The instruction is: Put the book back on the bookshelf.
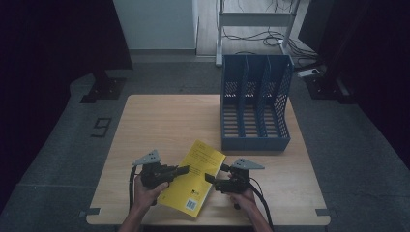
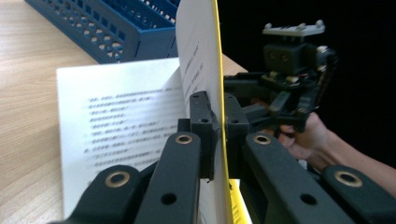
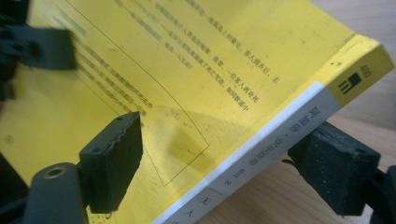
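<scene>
Lifting the yellow book (image 1: 194,177) off the table (image 1: 159,121) is, by my reading, the step in hand, probably on the way to the blue file rack (image 1: 255,104) standing at the far right. In the high view the book lies at the near edge between the two hands, tilted, its far corner pointing toward the rack. The left gripper (image 1: 181,170) bites the book's left edge and the right gripper (image 1: 211,177) comes in at its right edge. A small white barcode label sits near the book's near corner; its print is too small to read.

In the left gripper view the jaws are pressed together on the raised cover, which stands upright between the pads (image 2: 201,135), with a white printed page (image 2: 116,126) lying flat on the left. The lines of print there are blurred and unreadable. The other gripper (image 2: 292,100) shows farther off, in a hand. Since only the cover is pinched, I would judge that pulling up from here risks bending or tearing it.

In the right gripper view the jaws stand apart, one pad (image 3: 114,158) above the cover, the other (image 3: 334,170) below the spine, and whether either touches I cannot tell. To do this well, close squarely across the whole thickness near the spine before lifting. The cover and the white spine band carry Chinese characters I cannot make out, and a small dark logo marks the yellow spine end.
</scene>
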A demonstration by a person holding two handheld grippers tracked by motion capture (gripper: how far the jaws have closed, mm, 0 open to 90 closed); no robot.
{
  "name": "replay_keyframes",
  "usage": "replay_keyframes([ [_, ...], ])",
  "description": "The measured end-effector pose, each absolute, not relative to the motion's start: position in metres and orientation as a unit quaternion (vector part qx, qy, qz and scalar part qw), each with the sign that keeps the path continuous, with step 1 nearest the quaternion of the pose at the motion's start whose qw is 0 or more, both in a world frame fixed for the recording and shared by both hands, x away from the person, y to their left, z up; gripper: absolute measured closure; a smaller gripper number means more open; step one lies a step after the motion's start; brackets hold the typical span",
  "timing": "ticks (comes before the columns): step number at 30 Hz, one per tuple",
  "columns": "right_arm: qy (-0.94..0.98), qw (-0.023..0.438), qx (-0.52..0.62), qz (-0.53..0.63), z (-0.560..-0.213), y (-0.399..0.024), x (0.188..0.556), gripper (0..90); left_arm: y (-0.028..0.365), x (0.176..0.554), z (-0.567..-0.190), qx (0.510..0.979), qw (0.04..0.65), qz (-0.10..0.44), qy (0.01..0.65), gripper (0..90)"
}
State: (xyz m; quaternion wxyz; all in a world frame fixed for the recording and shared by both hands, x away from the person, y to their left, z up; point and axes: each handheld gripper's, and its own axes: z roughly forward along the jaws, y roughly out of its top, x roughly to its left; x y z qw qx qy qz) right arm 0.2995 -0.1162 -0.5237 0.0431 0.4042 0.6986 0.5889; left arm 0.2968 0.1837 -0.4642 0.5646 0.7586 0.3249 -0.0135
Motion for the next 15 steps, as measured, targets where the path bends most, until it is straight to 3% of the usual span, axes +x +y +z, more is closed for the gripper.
replay_keyframes([
  [8, 0.703, 0.066, 0.38, 0.597, -0.516, -0.1175, 0.2941, 26.3, 0.1822, 0.2993, -0.4702, 0.764, 0.552, -0.013, 0.336, 87.0],
  [15, 0.701, 0.104, 0.392, 0.587, -0.5158, -0.1177, 0.292, 38.9, 0.1802, 0.2994, -0.4716, 0.765, 0.548, -0.014, 0.337, 87.0],
])
